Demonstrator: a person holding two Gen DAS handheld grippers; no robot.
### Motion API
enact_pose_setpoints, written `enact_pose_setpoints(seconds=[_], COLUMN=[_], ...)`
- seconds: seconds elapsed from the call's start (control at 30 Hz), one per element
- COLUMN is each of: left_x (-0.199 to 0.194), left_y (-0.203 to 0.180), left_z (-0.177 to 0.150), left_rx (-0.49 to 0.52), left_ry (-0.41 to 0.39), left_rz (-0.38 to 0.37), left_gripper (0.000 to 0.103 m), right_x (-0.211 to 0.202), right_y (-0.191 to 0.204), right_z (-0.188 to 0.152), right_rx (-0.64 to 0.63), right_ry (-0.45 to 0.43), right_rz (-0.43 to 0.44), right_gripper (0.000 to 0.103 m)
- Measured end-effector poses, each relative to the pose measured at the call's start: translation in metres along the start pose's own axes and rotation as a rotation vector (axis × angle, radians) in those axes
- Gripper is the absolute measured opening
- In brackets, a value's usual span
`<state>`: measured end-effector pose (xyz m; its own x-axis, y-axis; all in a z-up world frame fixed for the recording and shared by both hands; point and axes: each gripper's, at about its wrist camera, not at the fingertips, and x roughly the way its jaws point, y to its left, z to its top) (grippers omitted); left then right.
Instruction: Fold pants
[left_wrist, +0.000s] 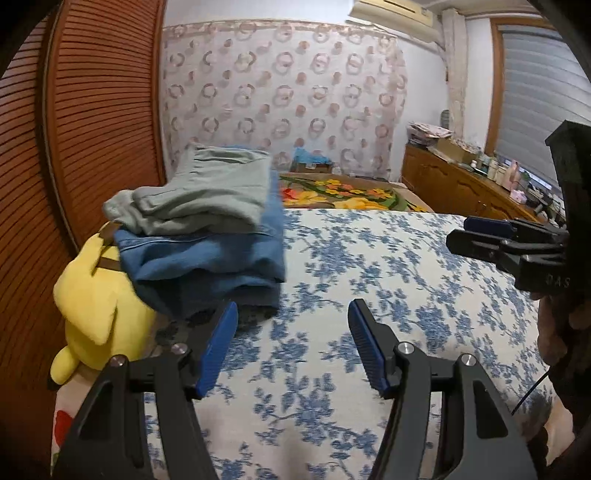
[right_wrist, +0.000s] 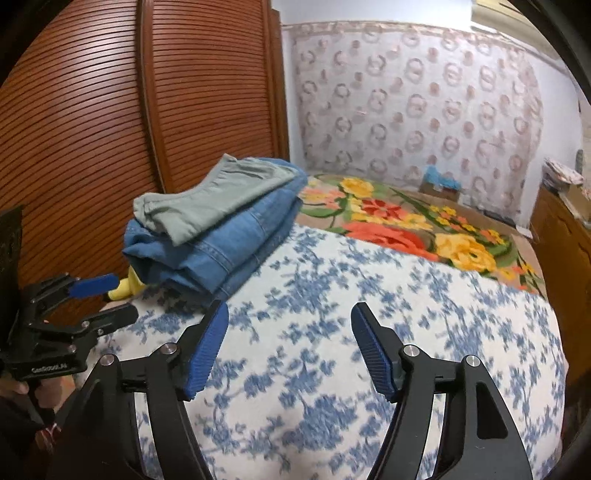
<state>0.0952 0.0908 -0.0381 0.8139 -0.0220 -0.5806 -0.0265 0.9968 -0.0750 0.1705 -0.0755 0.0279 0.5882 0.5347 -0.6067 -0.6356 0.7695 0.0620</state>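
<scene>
A folded stack lies on the bed beside the wardrobe: grey-green pants (left_wrist: 207, 199) on top of folded blue jeans (left_wrist: 207, 266); the same pants (right_wrist: 218, 195) and jeans (right_wrist: 221, 247) show in the right wrist view. My left gripper (left_wrist: 294, 305) hovers open over the blue-flowered bedspread (left_wrist: 388, 280), just right of the stack's near corner, nothing between its fingers. My right gripper (right_wrist: 290, 307) is also open and empty, over the bedspread (right_wrist: 369, 332) in front of the stack. Each appears in the other's view: the right gripper (left_wrist: 465, 234) at the right edge, the left gripper (right_wrist: 123, 297) at the lower left.
A yellow plush toy (left_wrist: 92, 295) is wedged under the stack's left side, against the louvred wooden wardrobe door (left_wrist: 103, 110). A bright flowered blanket (right_wrist: 406, 221) covers the far part of the bed. A cluttered wooden dresser (left_wrist: 461, 184) stands at the right.
</scene>
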Motion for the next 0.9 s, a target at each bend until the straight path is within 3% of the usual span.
enact_pose_setpoints(seconds=[0.6, 0.9], left_x=[-0.009, -0.023], left_y=[-0.062, -0.092], left_z=[0.011, 0.020], left_rx=[0.055, 0.069], left_ry=[0.005, -0.018], left_rz=[-0.076, -0.087], left_gripper=[0.062, 0.062], right_x=[-0.073, -0.113], right_y=[-0.039, -0.058], right_z=[-0.046, -0.065], right_rx=[0.113, 0.184], right_ry=[-0.050, -0.078], right_rz=[-0.140, -0.232], right_gripper=[0.076, 0.084])
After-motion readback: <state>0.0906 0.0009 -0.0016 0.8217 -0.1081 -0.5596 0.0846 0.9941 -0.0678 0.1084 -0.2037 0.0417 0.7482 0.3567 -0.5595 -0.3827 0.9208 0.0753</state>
